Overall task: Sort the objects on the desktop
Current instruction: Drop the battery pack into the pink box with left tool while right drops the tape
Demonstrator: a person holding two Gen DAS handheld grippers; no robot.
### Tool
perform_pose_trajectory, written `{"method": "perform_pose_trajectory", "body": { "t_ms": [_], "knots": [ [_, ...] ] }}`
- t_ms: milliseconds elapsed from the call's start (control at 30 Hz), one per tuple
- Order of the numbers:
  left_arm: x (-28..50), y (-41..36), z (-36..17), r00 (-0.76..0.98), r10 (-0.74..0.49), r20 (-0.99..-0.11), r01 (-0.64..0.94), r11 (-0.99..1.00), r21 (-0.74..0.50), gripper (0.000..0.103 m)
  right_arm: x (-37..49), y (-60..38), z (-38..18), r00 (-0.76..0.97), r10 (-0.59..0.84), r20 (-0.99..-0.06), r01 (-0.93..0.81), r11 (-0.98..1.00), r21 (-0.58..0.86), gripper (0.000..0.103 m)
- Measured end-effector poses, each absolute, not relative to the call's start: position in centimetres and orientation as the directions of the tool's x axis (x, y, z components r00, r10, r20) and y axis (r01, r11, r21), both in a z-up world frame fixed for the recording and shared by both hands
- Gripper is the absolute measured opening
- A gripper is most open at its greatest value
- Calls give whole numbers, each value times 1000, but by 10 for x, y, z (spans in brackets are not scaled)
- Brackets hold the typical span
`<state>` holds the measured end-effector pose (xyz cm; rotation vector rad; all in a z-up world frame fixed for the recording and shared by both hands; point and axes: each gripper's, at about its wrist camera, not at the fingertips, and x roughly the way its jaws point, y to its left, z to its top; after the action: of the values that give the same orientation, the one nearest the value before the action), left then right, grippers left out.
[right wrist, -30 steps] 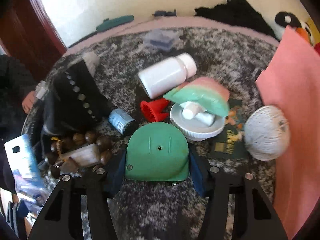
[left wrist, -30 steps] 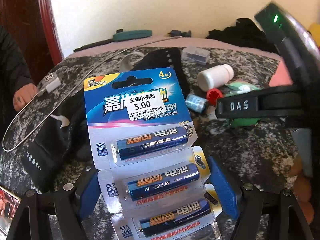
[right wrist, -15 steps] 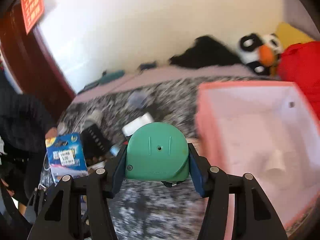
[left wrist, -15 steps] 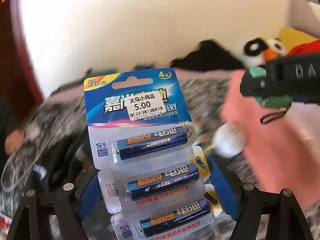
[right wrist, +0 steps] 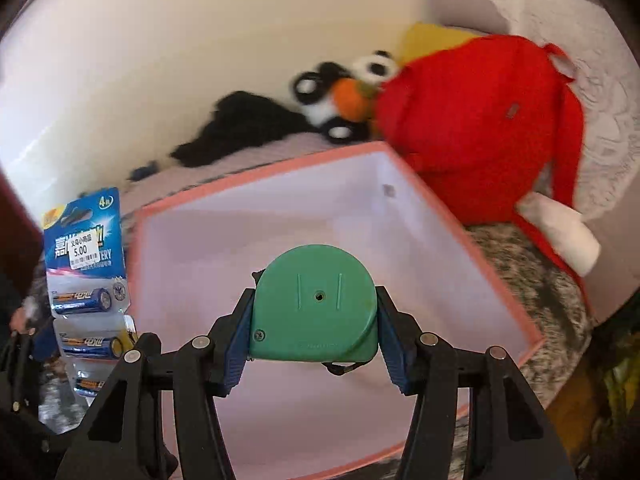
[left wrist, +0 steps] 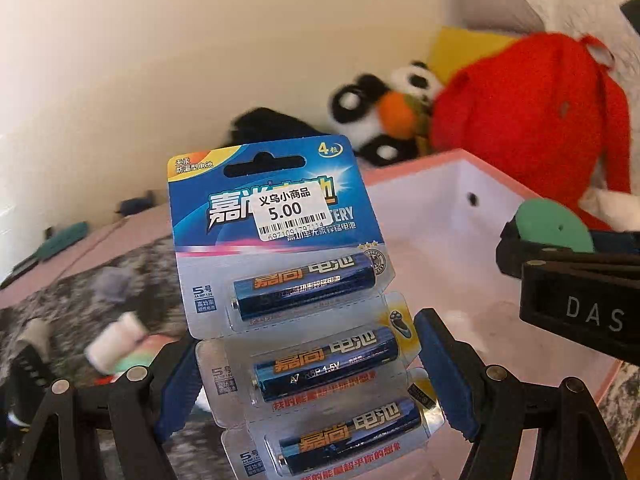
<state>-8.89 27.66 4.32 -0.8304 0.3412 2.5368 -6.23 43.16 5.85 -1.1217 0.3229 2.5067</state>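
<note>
Left wrist view: the left tool (left wrist: 304, 368) is clenched on a blue battery pack (left wrist: 280, 264), its blue pads pressing the card's two side edges low down, so the pack stands upright and fills the middle of the picture. A white price sticker sits on the card's upper half, and three blue cells in clear blisters run down it. Behind the pack lies a pink box (left wrist: 424, 164) with a white inside, open at the top, resting on a grey mottled bed cover (left wrist: 80, 308). At the right edge the right tool (left wrist: 560, 256) reaches over the box, carrying a green tape measure (left wrist: 554, 226).

In the right wrist view the right tool (right wrist: 314, 328) grips the green tape measure (right wrist: 316, 304) by its flat sides, the rounded top upward, held above the box's open inside. The pink box (right wrist: 256, 174) spans most of the frame, one corner pointing toward the far edge of the bed. The battery pack (right wrist: 86, 248) hangs at the left, just beside the box's left rim.

Beyond the box's far corner a red plush toy (right wrist: 480, 120) leans against the wall, with a black-and-white plush with an orange beak (right wrist: 340, 96) next to it and a dark cloth (right wrist: 240, 124) further left. A white bottle (left wrist: 116, 340) lies blurred on the cover toward the bed's left side.
</note>
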Motion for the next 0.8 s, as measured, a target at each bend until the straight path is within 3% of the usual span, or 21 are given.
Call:
{"method": "perform_pose_trajectory", "body": {
  "t_ms": [167, 200, 233, 267, 333, 633, 800],
  "knots": [
    [-89, 310, 28, -698, 325, -638, -502, -858, 113, 82, -57, 461, 45, -578, 268, -771, -464, -885, 40, 61],
    [-87, 312, 28, -718, 304, -626, -488, -861, 141, 82, -56, 463, 43, -573, 284, -769, -468, -884, 22, 63],
    [-87, 312, 30, -724, 305, -619, -484, -864, 141, 83, -56, 464, 41, -568, 309, -763, -472, -881, -6, 72],
    [-89, 311, 30, -717, 308, -625, -481, -868, 123, 93, -57, 464, 40, -564, 337, -754, -476, -878, -36, 80],
    [-93, 308, 31, -701, 317, -640, -474, -876, 85, 103, -56, 464, 39, -565, 379, -733, -480, -873, -82, 83],
    [-95, 313, 23, -679, 304, -668, -473, -877, 81, 103, -52, 459, 49, -587, 393, -708, -475, -875, -92, 85],
    [-88, 293, 35, -706, 350, -615, -458, -888, 21, 103, -44, 450, 71, -643, 377, -666, -472, -880, -42, 85]
  ]
}}
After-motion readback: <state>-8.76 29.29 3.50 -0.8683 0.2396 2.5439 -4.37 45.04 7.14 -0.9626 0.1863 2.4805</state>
